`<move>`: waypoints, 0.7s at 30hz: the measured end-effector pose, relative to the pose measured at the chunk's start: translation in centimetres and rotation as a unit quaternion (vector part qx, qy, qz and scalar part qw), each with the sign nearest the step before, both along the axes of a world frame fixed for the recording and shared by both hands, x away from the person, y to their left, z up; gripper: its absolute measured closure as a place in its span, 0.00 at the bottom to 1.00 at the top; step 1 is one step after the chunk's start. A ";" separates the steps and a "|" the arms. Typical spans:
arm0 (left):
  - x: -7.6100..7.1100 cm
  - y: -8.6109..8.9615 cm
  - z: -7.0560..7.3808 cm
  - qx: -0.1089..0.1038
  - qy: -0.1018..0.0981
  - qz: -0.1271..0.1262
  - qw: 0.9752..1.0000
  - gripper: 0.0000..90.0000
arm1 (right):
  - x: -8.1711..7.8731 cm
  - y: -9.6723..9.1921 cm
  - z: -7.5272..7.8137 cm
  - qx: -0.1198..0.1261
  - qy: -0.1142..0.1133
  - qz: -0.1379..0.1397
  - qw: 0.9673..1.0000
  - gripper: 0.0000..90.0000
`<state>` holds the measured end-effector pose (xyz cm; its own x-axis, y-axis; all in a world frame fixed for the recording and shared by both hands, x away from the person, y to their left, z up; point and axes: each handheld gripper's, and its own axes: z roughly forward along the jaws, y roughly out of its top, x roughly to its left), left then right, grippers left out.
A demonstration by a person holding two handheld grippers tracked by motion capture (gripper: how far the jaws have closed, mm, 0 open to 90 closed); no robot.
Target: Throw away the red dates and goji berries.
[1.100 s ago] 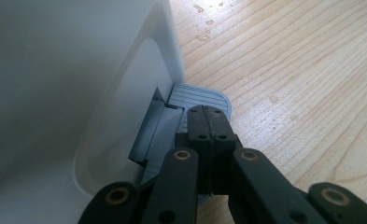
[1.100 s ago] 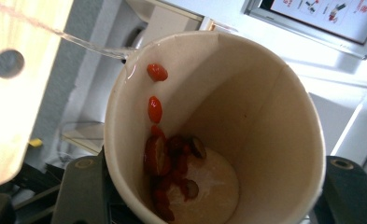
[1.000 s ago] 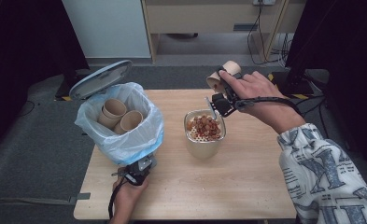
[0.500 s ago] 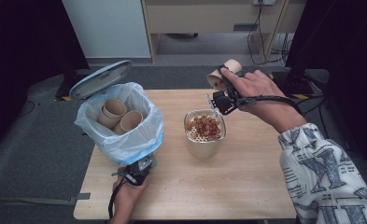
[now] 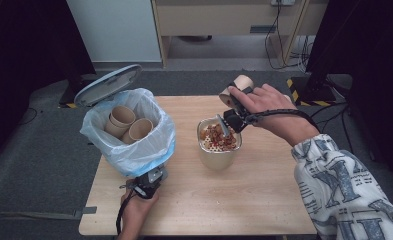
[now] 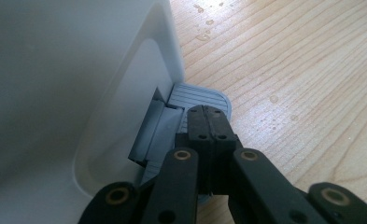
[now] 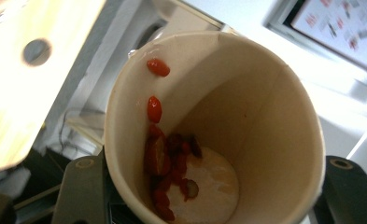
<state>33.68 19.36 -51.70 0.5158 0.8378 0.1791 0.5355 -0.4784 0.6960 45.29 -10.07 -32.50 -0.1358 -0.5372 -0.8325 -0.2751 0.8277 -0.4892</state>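
The right gripper (image 5: 232, 111) is clamped on a tipped paper cup (image 7: 214, 130) — red berries (image 7: 169, 168) cling to the wall between its pads — just above a strainer bowl (image 5: 219, 145) that holds more of them. The left gripper (image 6: 208, 128), jaws pressed together, bears on the grey pedal (image 6: 197, 98) of a bag-lined bin (image 5: 129, 132) with its lid (image 5: 109, 85) up. A good finish likely means tilting the cup steeper over the bowl; whether its rim touches the bowl is unclear. The pedal should stay down for the empty cup.
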 end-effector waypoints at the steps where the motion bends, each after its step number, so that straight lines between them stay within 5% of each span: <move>1: 0.0 0.0 0.0 0.001 0.000 0.001 1.000 0.99 | 0.0 0.0 -0.1 0.002 0.001 -0.001 1.000 0.42; 5: 0.0 0.0 0.0 0.000 0.000 0.001 1.000 0.99 | 0.4 -0.3 0.5 0.034 0.003 -0.011 0.999 0.42; 13: 0.0 0.0 0.0 0.001 0.000 0.001 1.000 0.99 | 0.2 -0.3 0.3 0.028 0.002 -0.008 1.000 0.42; 21: 0.0 0.0 0.0 0.000 0.000 0.002 1.000 0.99 | 0.4 -0.5 0.8 0.049 0.003 -0.011 0.999 0.42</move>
<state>33.65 19.31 -51.71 0.5128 0.8394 0.1799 0.5364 -0.4769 0.6963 45.72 -10.53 -31.74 -0.1522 -0.4502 -0.8799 -0.2590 0.8773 -0.4041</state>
